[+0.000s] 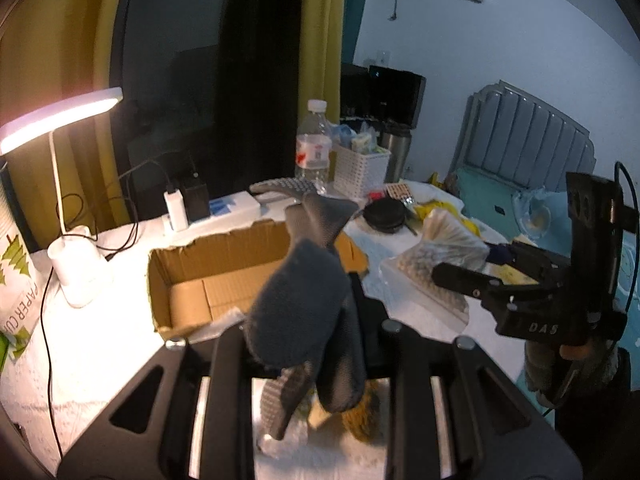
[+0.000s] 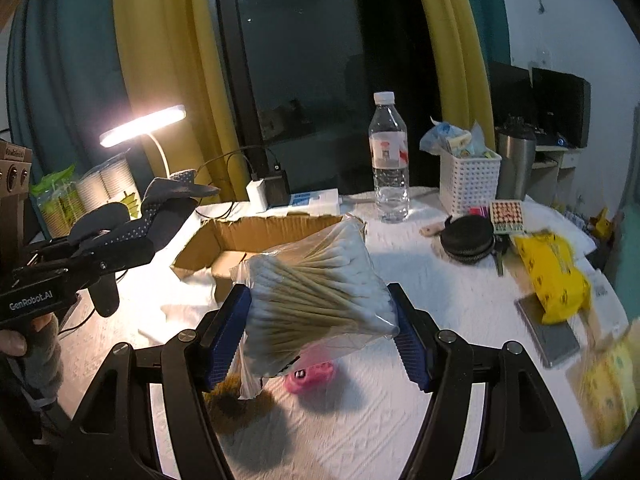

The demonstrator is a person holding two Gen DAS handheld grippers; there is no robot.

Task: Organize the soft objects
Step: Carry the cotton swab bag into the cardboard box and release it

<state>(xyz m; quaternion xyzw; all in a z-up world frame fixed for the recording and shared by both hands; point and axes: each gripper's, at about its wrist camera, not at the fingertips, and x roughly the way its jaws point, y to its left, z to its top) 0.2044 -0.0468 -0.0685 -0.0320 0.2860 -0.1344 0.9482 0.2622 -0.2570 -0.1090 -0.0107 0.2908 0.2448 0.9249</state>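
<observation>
Grey socks with grip dots (image 1: 308, 304) hang bunched between the fingers of my left gripper (image 1: 304, 320), which is shut on them above the near edge of an open cardboard box (image 1: 192, 280). My right gripper (image 2: 318, 296) is shut on a clear bag of cotton swabs (image 2: 316, 292), its blue pads (image 2: 228, 332) pressing both sides, lifted off the table near the box (image 2: 256, 236). In the right wrist view the left gripper (image 2: 128, 236) is at the left with the socks (image 2: 160, 208). In the left wrist view the right gripper (image 1: 464, 260) with the swab bag (image 1: 440, 248) is at the right.
On the white tablecloth (image 2: 420, 280) stand a lit desk lamp (image 2: 144, 124), a water bottle (image 2: 388, 160), a white basket (image 2: 468, 184), a round black case (image 2: 468, 240) and a yellow packet (image 2: 556, 280). A pink item (image 2: 312, 376) and a brown fuzzy thing (image 2: 232, 400) lie under the right gripper.
</observation>
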